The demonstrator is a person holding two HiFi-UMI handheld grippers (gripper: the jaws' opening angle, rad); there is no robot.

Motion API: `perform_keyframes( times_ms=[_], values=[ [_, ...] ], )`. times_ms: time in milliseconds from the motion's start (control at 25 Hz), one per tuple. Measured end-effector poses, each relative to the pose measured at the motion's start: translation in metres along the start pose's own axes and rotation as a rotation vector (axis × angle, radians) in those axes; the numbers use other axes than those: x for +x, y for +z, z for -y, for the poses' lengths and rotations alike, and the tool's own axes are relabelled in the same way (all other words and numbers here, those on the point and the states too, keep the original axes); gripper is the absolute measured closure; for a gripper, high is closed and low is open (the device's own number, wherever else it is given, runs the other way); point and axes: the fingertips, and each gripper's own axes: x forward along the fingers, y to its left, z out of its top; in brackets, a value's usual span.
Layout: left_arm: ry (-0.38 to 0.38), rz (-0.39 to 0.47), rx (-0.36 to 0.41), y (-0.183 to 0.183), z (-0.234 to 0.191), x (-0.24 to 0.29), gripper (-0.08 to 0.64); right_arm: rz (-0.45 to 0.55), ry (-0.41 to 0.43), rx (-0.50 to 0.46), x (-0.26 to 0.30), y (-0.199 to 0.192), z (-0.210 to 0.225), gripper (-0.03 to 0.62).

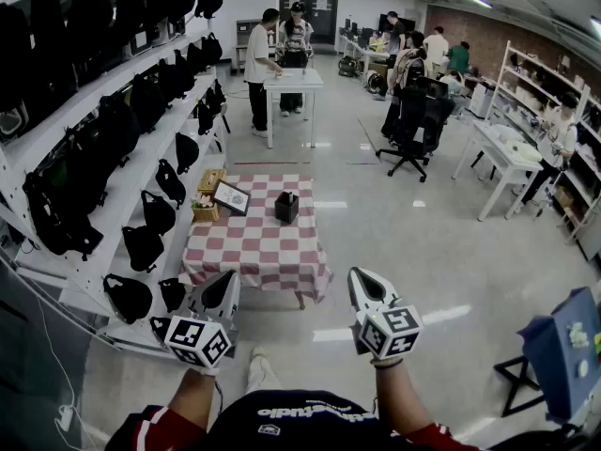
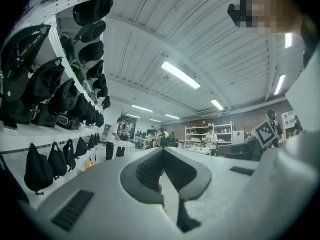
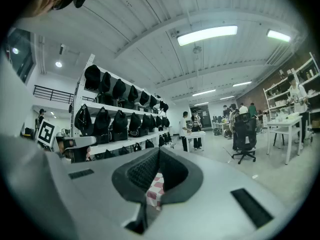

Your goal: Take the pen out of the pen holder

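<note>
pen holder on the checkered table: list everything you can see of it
The pen holder is a small, dark, boxy container standing upright near the far middle of the red-and-white checkered tablecloth. It stands apart from the framed picture to its left, and only the cloth touches it. Its contents and material are too small to tell from the head view.

Bare floor (image 1: 394, 242) fronts the table (image 1: 258, 242) (shelving (image 1: 122, 191) crowds its left).

The left gripper (image 1: 223, 287) and right gripper (image 1: 364, 286) hover well short of the checkered table (image 1: 252, 248) bearing a black pen holder (image 1: 286, 207).
</note>
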Motion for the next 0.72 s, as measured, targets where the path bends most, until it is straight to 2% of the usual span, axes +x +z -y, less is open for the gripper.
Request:
perform_keyframes(
  times_ms=[720],
  values=[
    [-0.005,0.006,0.013,0.0000,0.0070,0.0030,0.555,-0.001,0.015,0.000,0.0006,-0.0042,-0.0022,0.589]
  ],
)
